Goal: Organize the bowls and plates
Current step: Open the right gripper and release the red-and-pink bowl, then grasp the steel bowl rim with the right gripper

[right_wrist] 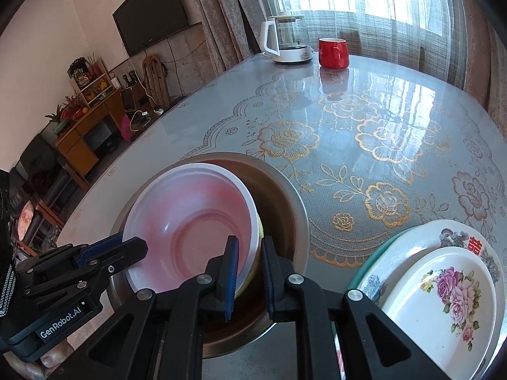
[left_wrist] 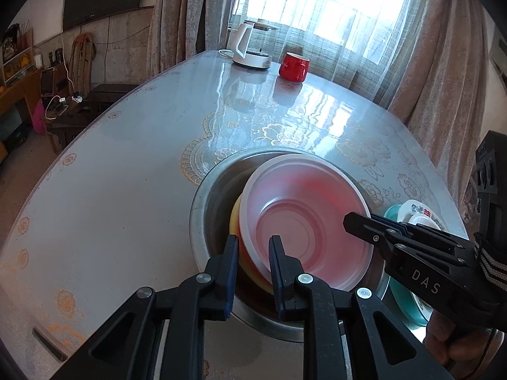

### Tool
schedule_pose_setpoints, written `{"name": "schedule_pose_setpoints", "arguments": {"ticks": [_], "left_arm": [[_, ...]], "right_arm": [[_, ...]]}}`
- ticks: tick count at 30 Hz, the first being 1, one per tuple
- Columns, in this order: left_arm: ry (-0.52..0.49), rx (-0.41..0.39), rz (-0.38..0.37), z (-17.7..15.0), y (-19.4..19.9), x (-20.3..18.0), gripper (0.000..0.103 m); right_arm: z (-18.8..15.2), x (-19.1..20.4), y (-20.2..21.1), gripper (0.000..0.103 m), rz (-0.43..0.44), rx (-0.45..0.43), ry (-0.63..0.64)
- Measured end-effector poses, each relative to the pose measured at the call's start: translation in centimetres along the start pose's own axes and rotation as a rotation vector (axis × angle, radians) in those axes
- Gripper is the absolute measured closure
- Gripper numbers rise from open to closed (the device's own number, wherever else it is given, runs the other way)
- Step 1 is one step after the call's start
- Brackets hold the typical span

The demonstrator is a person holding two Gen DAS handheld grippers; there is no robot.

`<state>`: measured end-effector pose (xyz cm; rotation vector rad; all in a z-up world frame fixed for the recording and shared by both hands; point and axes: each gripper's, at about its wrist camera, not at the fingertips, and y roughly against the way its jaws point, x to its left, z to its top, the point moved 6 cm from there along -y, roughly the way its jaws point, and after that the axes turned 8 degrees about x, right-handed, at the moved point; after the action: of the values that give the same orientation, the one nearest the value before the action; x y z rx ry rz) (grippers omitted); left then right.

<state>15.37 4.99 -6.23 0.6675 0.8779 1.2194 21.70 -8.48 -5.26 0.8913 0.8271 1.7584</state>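
Note:
A pink-white plastic bowl [left_wrist: 304, 218] lies tilted on a yellow bowl [left_wrist: 236, 218] inside a steel basin [left_wrist: 215, 190]. My left gripper [left_wrist: 253, 247] straddles the pink bowl's near-left rim with a gap between its fingers; contact is unclear. My right gripper [right_wrist: 248, 253] straddles the pink bowl's [right_wrist: 190, 218] right rim the same way. Each gripper shows in the other view: the right gripper [left_wrist: 351, 220], the left gripper [right_wrist: 139, 247]. A stack of plates [right_wrist: 443, 288] with a floral plate on top sits right of the basin [right_wrist: 294, 215].
A white kettle [right_wrist: 286, 39] and a red mug [right_wrist: 332, 52] stand at the far side of the table [right_wrist: 396, 126], which has a floral lace cover under glass. Curtains and a window lie beyond. The table edge curves along the left.

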Motion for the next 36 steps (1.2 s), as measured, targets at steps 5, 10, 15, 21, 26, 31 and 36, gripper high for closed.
{"name": "schedule_pose_setpoints", "arguments": {"ticks": [5, 10, 15, 21, 26, 31, 36], "left_arm": [[0.004, -0.010, 0.022, 0.1, -0.2, 0.1, 0.081], [-0.001, -0.007, 0.040, 0.1, -0.3, 0.1, 0.081], [0.036, -0.005, 0.007, 0.5, 0.0, 0.6, 0.079], [0.050, -0.044, 0.018, 1.0, 1.0, 1.2, 0.079], [0.061, -0.081, 0.078, 1.1, 1.5, 2.2, 0.079], [0.056, -0.058, 0.099, 0.6, 0.7, 2.9, 0.079], [0.071, -0.056, 0.089, 0.2, 0.4, 3.3, 0.079]], "right_arm": [[0.1, 0.0, -0.1, 0.090, 0.000, 0.003, 0.002], [0.2, -0.1, -0.1, 0.090, 0.004, 0.002, -0.002], [0.3, -0.8, 0.4, 0.079, 0.062, 0.004, -0.041], [0.4, -2.1, 2.3, 0.078, 0.070, -0.044, -0.087], [0.3, -1.9, 2.7, 0.082, 0.099, -0.056, -0.080], [0.1, -1.0, 1.2, 0.088, 0.062, -0.021, -0.044], [0.1, -1.0, 1.1, 0.088, 0.087, -0.021, -0.048]]}}
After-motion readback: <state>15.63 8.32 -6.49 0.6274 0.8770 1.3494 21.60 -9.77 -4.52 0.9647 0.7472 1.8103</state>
